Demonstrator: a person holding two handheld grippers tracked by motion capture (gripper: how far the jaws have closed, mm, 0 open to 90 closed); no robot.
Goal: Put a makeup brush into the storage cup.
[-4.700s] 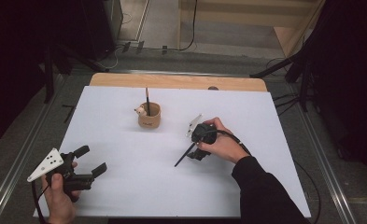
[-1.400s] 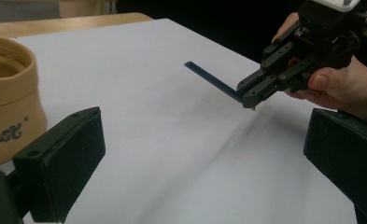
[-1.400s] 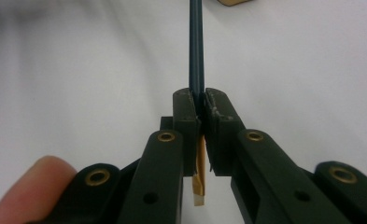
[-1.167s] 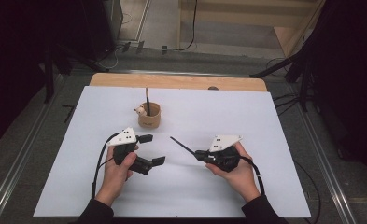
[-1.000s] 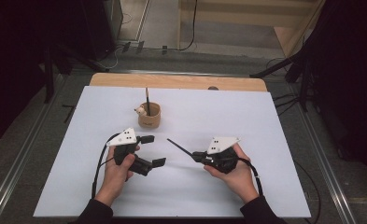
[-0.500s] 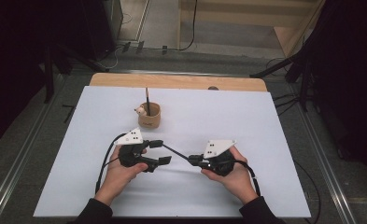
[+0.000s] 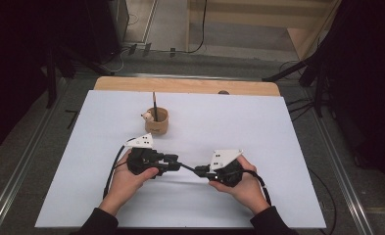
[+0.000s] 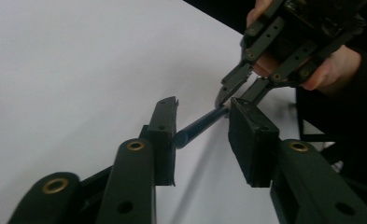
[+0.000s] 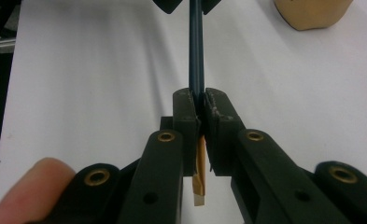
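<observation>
Scene: a person's two hands at the lower middle of the high view, each holding a black two-jaw gripper over a white table (image 7: 278,147).
Right gripper (image 7: 198,171): jaws clamped tight on a thin dark blue brush handle (image 7: 187,168); in the right gripper view the handle (image 9: 196,51) runs straight up from between the pads, and a tan end with a pale tip (image 9: 200,179) hangs below them.
Left gripper (image 7: 176,162): at the lower centre-left, facing the right gripper; its jaws have just been closing, with the free end of the handle (image 8: 201,127) between them. In the left gripper view that end lies against the left pad, with a gap to the right pad, so no grip.
Brush: held level just above the table, bridging the two grippers.
Holder: a round tan wooden cup (image 7: 156,121) with a small animal figure, above the left hand in the frame, with a dark stick standing in it.
</observation>
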